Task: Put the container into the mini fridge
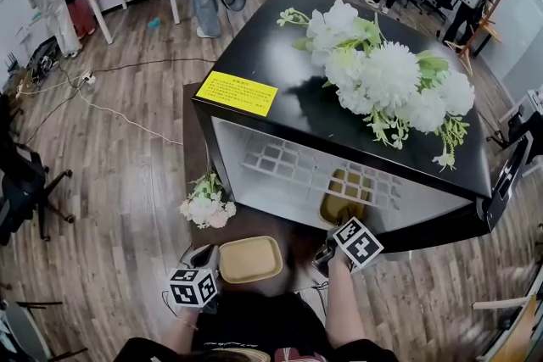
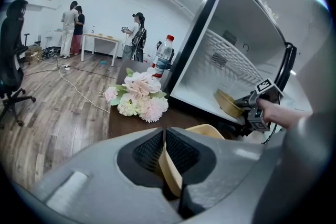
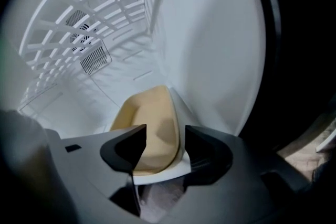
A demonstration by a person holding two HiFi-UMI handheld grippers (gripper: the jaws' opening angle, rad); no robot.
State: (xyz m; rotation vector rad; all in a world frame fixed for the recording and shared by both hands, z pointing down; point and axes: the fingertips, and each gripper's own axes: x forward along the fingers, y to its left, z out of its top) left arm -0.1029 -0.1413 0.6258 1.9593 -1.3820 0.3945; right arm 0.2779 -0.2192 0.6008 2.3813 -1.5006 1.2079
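A black mini fridge [image 1: 280, 64] with a white inside stands open on a dark table. One tan container [image 1: 344, 195] lies on the fridge floor at the right, below the wire shelf. My right gripper [image 1: 333, 235] reaches into the fridge. In the right gripper view this container [image 3: 149, 123] sits between the open jaws of the right gripper [image 3: 165, 147], and the pads do not press it. A second tan container [image 1: 250, 258] rests in front of the fridge. My left gripper [image 2: 170, 170] is shut on its rim [image 2: 207, 131].
White flowers [image 1: 382, 80] lie on the fridge top beside a yellow sticker [image 1: 237, 92]. A pink bouquet [image 2: 139, 99] and a water bottle [image 2: 164, 55] stand on the table left of the fridge. The fridge door [image 1: 509, 174] hangs open at right. People, chairs and floor cables are behind.
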